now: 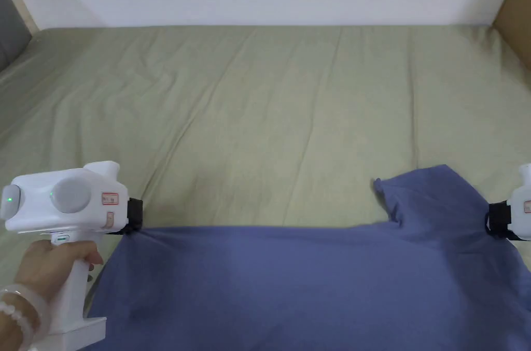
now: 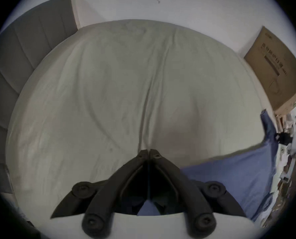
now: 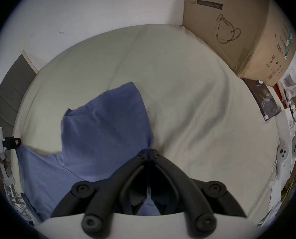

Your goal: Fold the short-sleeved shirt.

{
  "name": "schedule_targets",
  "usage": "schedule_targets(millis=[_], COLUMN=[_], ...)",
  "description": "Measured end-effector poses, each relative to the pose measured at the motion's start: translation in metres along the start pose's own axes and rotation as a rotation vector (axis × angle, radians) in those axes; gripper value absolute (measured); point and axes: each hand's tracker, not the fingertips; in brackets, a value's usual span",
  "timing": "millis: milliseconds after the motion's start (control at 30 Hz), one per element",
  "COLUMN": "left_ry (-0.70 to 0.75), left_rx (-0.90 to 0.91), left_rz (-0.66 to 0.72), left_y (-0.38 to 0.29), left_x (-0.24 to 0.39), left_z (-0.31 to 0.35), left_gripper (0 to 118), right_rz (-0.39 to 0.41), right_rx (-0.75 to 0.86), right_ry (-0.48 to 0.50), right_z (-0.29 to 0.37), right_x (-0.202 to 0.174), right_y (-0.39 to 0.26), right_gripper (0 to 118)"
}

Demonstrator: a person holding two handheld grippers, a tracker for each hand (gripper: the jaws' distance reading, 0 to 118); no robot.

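Shirt held taut along its far edge, spread over the near part of the bed.

The blue short-sleeved shirt (image 1: 311, 284) is seen lying across the near edge of the bed (image 1: 269, 108), with one sleeve (image 1: 430, 196) folded up toward the near right corner. The left tool (image 1: 136, 216) is clenched on the shirt's left end, cloth being visible between its closed jaws in the left gripper view. The right tool (image 1: 497, 220) is likewise clamped on the right end at the sleeve. The edge between them is drawn straight, judged to be a deliberate stretch so the cloth lies flat before folding. A cardboard box (image 3: 238, 32) is noted at the far right corner.
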Motion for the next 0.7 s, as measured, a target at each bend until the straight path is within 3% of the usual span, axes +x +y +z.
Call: schedule_targets(millis=[200, 367, 700], left_ry=[0.011, 0.0, -0.035], left_rx=[0.065, 0.139, 0.123], left_rz=[-0.082, -0.134, -0.168], left_y=[-0.011, -0.044, -0.179], left_x=[0.012, 0.011, -0.028], left_z=[0.055, 0.118, 0.188], left_gripper=[0, 0, 0], right_rz=[-0.016, 0.016, 0.065], right_rx=[0.058, 0.111, 0.048], right_ry=[0.026, 0.021, 0.011], right_z=[0.054, 0.121, 0.205], right_x=[0.006, 0.011, 0.045], right_y=[0.0, -0.029, -0.185], right_gripper=[0, 1, 1])
